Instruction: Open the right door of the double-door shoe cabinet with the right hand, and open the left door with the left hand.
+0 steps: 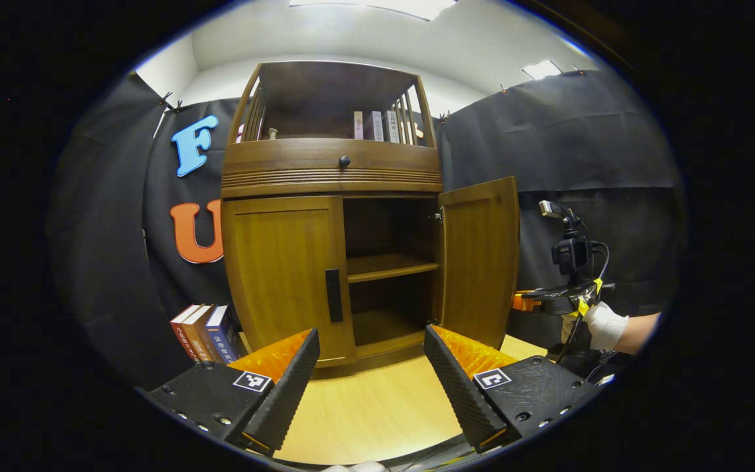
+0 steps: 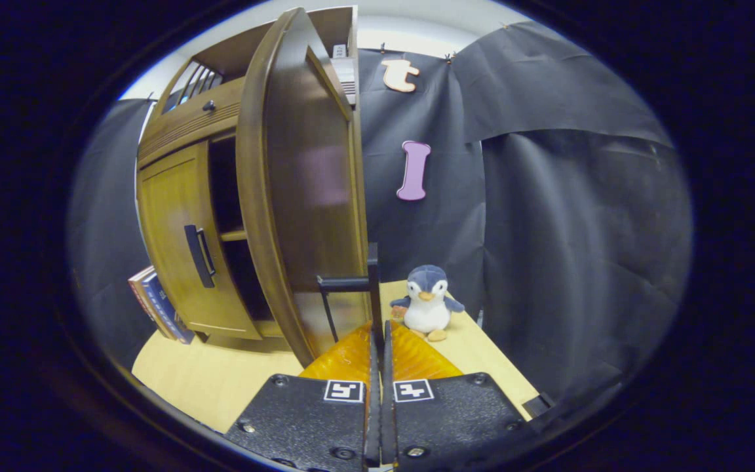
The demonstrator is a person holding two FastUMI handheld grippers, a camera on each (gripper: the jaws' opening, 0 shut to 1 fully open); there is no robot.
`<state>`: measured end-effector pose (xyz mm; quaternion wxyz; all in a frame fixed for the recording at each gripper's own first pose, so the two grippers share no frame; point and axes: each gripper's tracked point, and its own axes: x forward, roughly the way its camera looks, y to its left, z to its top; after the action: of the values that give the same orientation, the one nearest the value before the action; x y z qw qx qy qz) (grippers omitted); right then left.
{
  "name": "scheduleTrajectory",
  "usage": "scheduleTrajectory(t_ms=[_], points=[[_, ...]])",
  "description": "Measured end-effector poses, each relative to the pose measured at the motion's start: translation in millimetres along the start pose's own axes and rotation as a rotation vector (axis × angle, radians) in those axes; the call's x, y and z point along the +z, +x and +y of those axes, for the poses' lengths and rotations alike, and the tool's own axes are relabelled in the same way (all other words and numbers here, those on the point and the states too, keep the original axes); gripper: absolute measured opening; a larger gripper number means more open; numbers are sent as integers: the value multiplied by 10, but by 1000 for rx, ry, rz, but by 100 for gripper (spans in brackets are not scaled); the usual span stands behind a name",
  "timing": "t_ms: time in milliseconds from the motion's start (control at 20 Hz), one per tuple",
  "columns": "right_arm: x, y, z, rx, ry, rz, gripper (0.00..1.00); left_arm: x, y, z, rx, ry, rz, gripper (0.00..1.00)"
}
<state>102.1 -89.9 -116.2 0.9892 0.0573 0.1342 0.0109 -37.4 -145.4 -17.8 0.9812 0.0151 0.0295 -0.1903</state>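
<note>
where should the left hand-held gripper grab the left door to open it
Grip the dark vertical bar handle near the inner edge of the closed left door. Come straight from the front, with the open left hand-held gripper straddling the bar side to side: it is narrow, upright and stands off the panel, as the right gripper view shows.

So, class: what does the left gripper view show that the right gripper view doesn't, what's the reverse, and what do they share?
Left gripper view: the open left tongs, top-shelf books, a gloved hand. Right gripper view: a toy penguin, and the right tongs shut on the handle of the right door. Shared: the cabinet, left door closed, right door open, and leaning books beside it.
</note>
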Motion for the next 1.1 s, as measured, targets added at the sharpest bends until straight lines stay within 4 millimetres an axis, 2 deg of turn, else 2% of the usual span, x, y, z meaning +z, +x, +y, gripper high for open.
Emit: scheduleTrajectory(t_ms=[50,100,350,600,850,900,1000,1100], points=[[10,14,-42,16,-8,2,4,10,36,-42,9,-2,0,100],[4,18,-99,31,-20,7,4,30,67,-88,22,-6,-3,96],[69,69,-370,122,-37,25,4,26,200,-391,94,-49,15,96],[129,163,-645,239,-62,56,4,11,214,-696,208,-79,15,97],[158,134,-674,386,-141,87,4,63,87,-939,336,-71,-5,97],[138,123,-673,412,-159,92,4,78,59,-976,359,-67,-7,100],[136,73,-783,440,-163,95,12,123,11,-993,400,-58,-10,97],[79,-24,-932,453,-173,105,38,173,-3,-1004,423,-45,-6,97]])
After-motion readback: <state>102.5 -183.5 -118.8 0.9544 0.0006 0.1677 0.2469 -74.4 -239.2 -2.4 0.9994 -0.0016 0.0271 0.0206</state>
